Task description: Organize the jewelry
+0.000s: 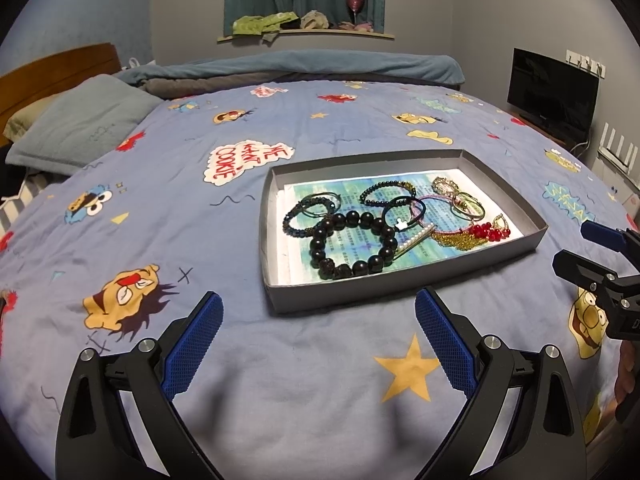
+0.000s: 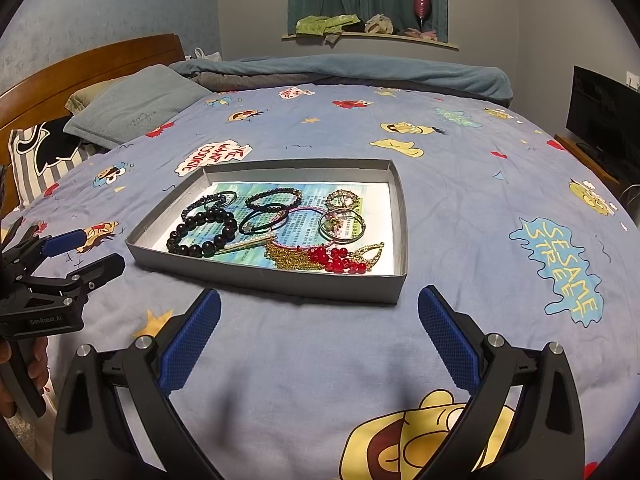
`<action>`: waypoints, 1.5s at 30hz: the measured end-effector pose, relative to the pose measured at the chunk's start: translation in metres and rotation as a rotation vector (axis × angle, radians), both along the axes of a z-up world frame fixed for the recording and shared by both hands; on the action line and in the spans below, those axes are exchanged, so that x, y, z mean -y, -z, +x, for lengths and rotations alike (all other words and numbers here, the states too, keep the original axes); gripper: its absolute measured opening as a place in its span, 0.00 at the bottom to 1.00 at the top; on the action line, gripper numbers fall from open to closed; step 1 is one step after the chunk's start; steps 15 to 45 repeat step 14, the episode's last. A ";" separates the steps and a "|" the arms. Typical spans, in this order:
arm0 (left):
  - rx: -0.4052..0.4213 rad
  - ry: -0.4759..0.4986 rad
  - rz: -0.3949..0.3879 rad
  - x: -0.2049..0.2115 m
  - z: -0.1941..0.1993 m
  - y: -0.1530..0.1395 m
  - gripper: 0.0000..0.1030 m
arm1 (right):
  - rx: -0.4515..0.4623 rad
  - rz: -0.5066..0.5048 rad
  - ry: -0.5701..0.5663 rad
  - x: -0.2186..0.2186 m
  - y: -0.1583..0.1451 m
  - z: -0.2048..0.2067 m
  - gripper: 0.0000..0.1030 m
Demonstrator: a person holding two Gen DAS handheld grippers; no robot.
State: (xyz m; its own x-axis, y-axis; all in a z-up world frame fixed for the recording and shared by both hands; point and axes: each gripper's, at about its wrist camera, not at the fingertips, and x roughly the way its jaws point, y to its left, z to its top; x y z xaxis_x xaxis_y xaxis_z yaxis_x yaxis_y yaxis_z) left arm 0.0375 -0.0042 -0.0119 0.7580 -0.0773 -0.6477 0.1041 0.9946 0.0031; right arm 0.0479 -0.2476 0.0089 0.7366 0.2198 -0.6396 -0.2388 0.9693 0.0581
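A shallow grey box tray (image 1: pixel 404 282) (image 2: pixel 264 276) lies on the bed and holds a heap of jewelry. A large black bead bracelet (image 1: pixel 352 242) (image 2: pixel 200 232) lies at its near left. Thin dark bracelets (image 1: pixel 384 194) (image 2: pixel 274 198) lie behind it. A pearl bar (image 1: pixel 412 240), gold chain tassels (image 2: pixel 292 258), red beads (image 1: pixel 490 233) (image 2: pixel 340 260) and a gold ring brooch (image 2: pixel 342 200) lie to the right. My left gripper (image 1: pixel 319 312) is open and empty, just short of the tray's near wall. My right gripper (image 2: pixel 319 312) is open and empty, just short of the tray too.
The bed has a blue cartoon-print cover (image 1: pixel 180 208) (image 2: pixel 480 200). A grey pillow (image 1: pixel 80 120) and wooden headboard (image 2: pixel 80 68) are at the left. A folded blue blanket (image 1: pixel 300 64) lies at the far edge. A black TV (image 1: pixel 554 92) stands at the right.
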 end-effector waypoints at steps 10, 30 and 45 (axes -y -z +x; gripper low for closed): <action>-0.012 -0.004 0.013 -0.002 0.004 0.001 0.94 | -0.001 -0.005 0.000 -0.001 0.001 0.001 0.95; -0.024 -0.009 0.008 -0.006 0.007 0.004 0.94 | 0.010 -0.004 0.011 0.001 0.001 0.004 0.95; -0.024 -0.009 0.008 -0.006 0.007 0.004 0.94 | 0.010 -0.004 0.011 0.001 0.001 0.004 0.95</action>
